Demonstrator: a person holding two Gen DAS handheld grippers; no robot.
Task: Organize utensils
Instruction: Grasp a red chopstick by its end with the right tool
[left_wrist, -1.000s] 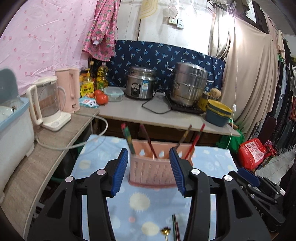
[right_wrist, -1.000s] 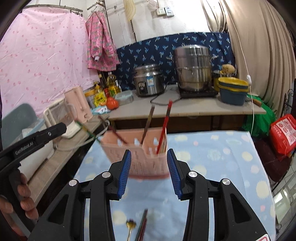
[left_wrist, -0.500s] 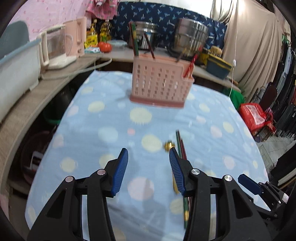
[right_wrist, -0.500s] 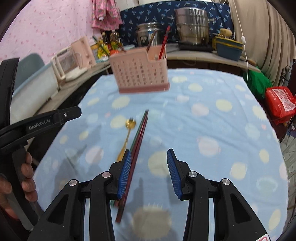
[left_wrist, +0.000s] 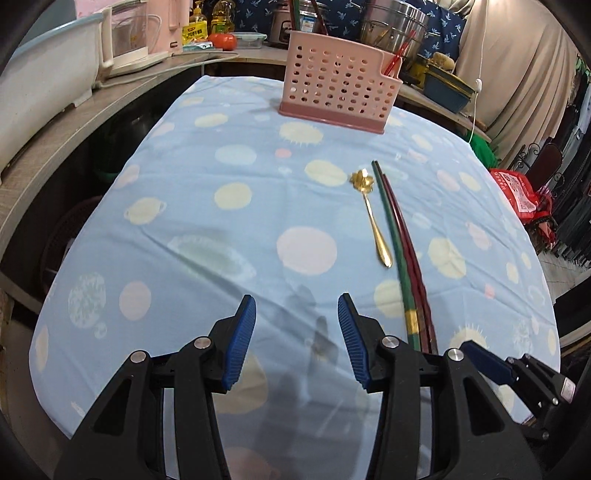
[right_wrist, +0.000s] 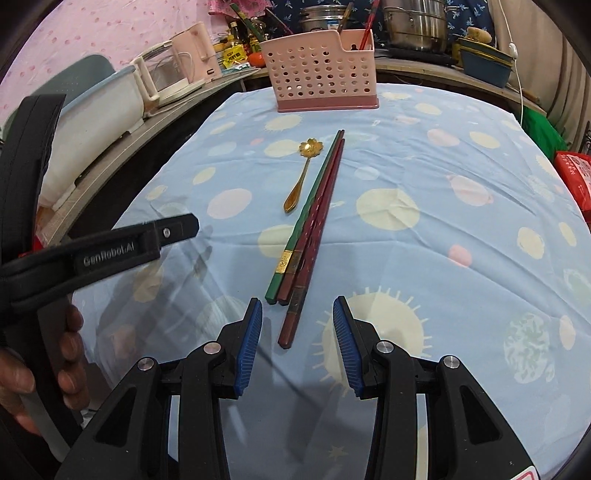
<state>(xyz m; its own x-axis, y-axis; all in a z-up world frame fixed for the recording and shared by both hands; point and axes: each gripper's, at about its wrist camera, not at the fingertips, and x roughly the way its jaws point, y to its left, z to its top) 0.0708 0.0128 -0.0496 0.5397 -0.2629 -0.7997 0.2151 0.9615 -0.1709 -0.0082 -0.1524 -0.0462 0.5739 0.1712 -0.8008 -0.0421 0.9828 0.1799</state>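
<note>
Dark red and green chopsticks (right_wrist: 314, 218) lie in a tight bundle on the spotted tablecloth (right_wrist: 443, 258), long axis running from their butt ends near the right gripper (right_wrist: 297, 332) away toward the pink holder (right_wrist: 325, 74) at the far edge of the table. A gold spoon (right_wrist: 301, 177) lies just beside them on their left, roughly parallel, flower-shaped bowl pointing toward the holder.

Right gripper's jaws are parted with nothing between the pads; the nearest dark red stick ends just ahead of the gap, a little left of centre, so this hand is the nearer 1 and looks lined up along the bundle. My judgement: it needs only a short push forward and down to straddle that end.

Left gripper (left_wrist: 297, 339) is also released and holding nothing, over bare cloth, with the chopsticks (left_wrist: 399, 236) and spoon (left_wrist: 373, 218) off to its right. The holder (left_wrist: 340, 92) already has a few sticks standing in it.
</note>
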